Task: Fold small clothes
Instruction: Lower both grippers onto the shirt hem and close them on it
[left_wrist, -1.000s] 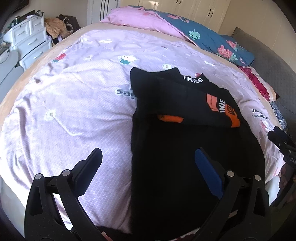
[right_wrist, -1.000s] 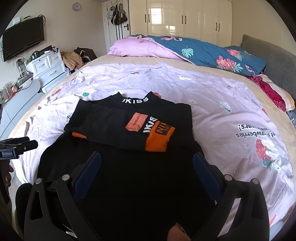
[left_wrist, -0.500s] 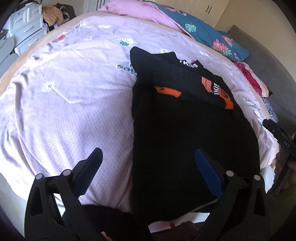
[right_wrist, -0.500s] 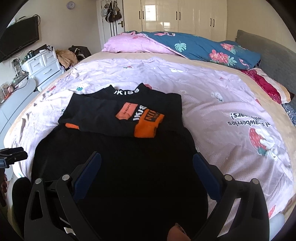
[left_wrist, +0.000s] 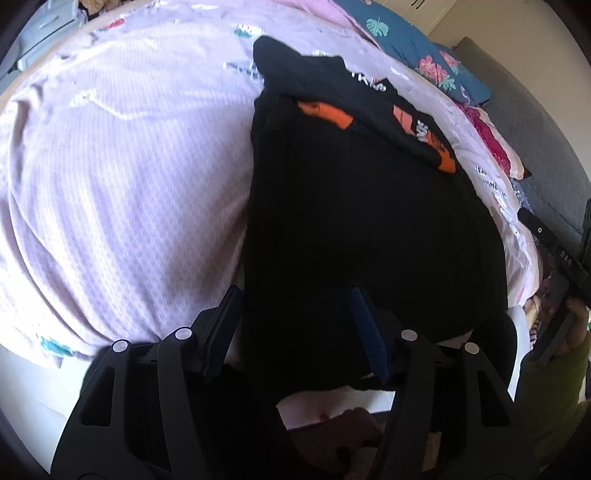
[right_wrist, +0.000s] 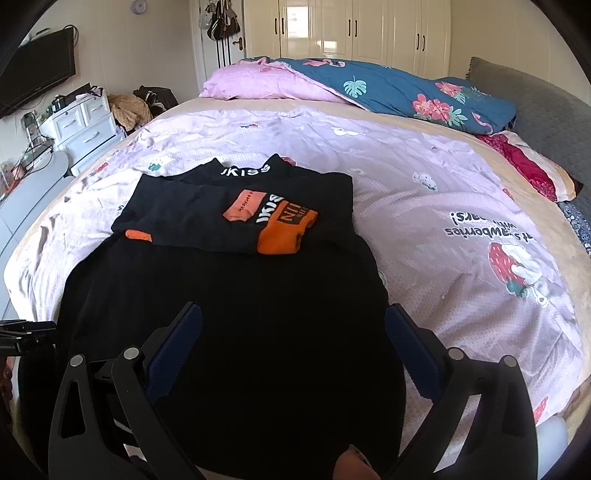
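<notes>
The left gripper (left_wrist: 295, 325) holds its jaws spread, with the near left corner of the black sweater (left_wrist: 362, 221) lying between the two blue-padded fingers (left_wrist: 365, 332); whether either pad touches the cloth cannot be told. The right gripper (right_wrist: 293, 345) also has its jaws wide apart, poised over the sweater's (right_wrist: 236, 317) near hem, gripping nothing.

The sweater lies flat at the near edge of the bed, its hem reaching that edge and its collar pointing toward the far side. Both sleeves are folded across the chest, so an orange cuff (right_wrist: 286, 234) and a smaller orange patch (right_wrist: 138, 235) sit on top of the black body, beside a pink label (right_wrist: 245, 208). White lettering (right_wrist: 245, 170) runs along the collar.

Under the garment spreads a lilac quilt (right_wrist: 424, 206) printed with strawberries (right_wrist: 513, 264) and dark text, covering most of the bed. At the far edge lie a pink pillow (right_wrist: 255, 83) and a teal floral duvet (right_wrist: 399, 92), with a red-patterned blanket (right_wrist: 528, 164) toward the right edge, next to a grey sofa (right_wrist: 546, 114).

Beyond the bed's left edge stands a white drawer unit (right_wrist: 83, 122), a black television (right_wrist: 35, 86) hangs on the wall above it, and cream wardrobe doors (right_wrist: 351, 29) line the back wall.
</notes>
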